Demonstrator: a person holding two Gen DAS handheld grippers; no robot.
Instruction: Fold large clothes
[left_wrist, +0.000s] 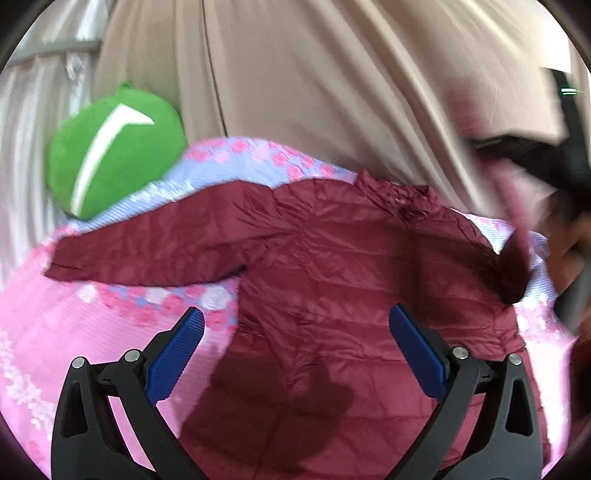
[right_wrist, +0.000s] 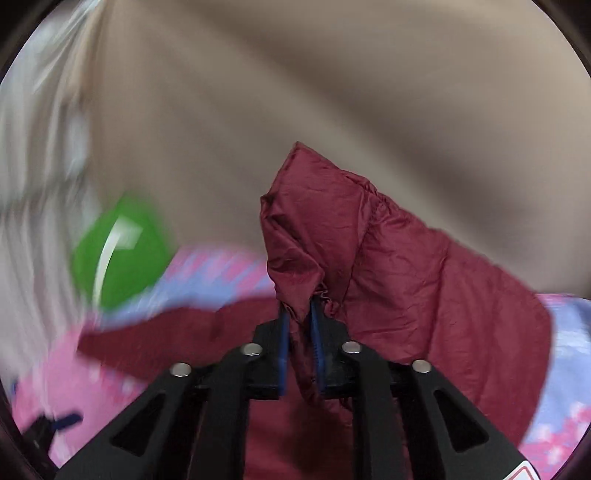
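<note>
A maroon quilted jacket (left_wrist: 332, 266) lies spread on a pink and lilac flowered bedcover (left_wrist: 66, 332), one sleeve stretched out to the left. My left gripper (left_wrist: 295, 325) is open and empty, held above the jacket's body. My right gripper (right_wrist: 298, 314) is shut on a bunched sleeve of the jacket (right_wrist: 332, 236) and holds it lifted above the bed. The right gripper and the hand holding it show blurred at the right edge of the left wrist view (left_wrist: 554, 177).
A green round cushion (left_wrist: 114, 147) with a white curved mark sits at the back left of the bed; it also shows in the right wrist view (right_wrist: 118, 251). A beige curtain (left_wrist: 332, 81) hangs behind the bed, with pale sheer curtain (left_wrist: 22, 129) at the left.
</note>
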